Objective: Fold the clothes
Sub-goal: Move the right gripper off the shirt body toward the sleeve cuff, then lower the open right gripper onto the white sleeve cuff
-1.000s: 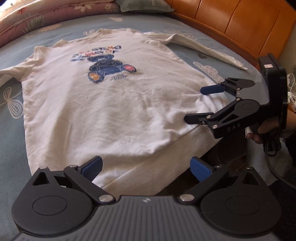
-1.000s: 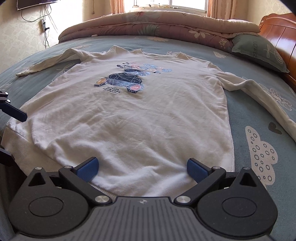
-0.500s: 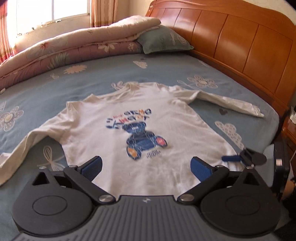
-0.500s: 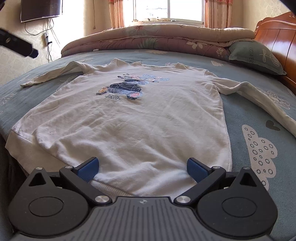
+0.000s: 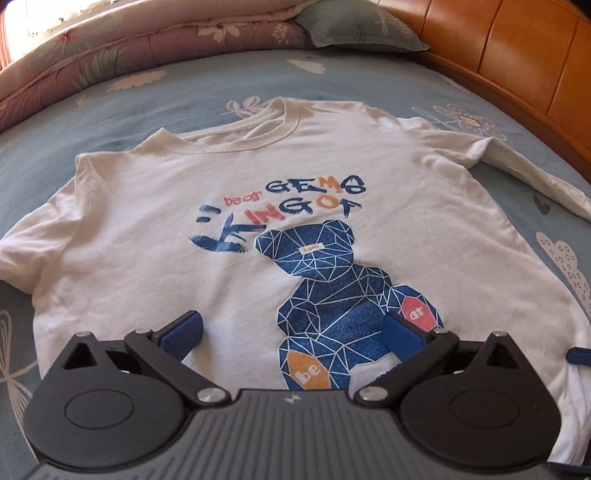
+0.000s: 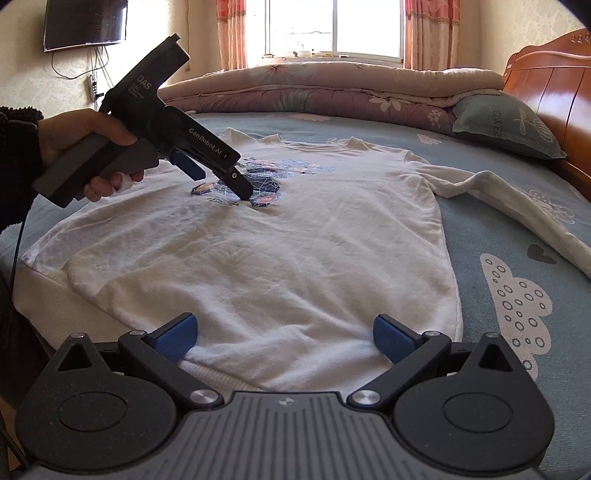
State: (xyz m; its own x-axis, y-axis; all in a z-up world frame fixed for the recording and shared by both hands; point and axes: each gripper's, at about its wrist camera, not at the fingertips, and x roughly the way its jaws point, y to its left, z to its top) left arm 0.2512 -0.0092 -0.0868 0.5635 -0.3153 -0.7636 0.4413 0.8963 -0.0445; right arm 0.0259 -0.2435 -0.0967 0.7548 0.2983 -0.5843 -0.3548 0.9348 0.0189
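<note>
Left wrist view: the left gripper hovers over the chest of the white sweatshirt, jaws spread wide with nothing between them.
Sweatshirt: it lies flat and face up on the blue bedsheet, neckline toward the rolled quilt, one sleeve running off toward the wooden headboard.
Bear print: it sits right between the blue pads, the right-side pad overlapping the bear's arm in the picture.
Pillow: it lies beyond the sweatshirt's collar, against the headboard.

Right wrist view: the right gripper sits low at the sweatshirt's hem, jaws wide apart and holding nothing; the hem lies between the pads.
Left gripper: a hand holds it by the handle, tip angled down over the print; from here its jaw state cannot be told.
Sleeve: it stretches from the sweatshirt's shoulder across the sheet toward the headboard side.
</note>
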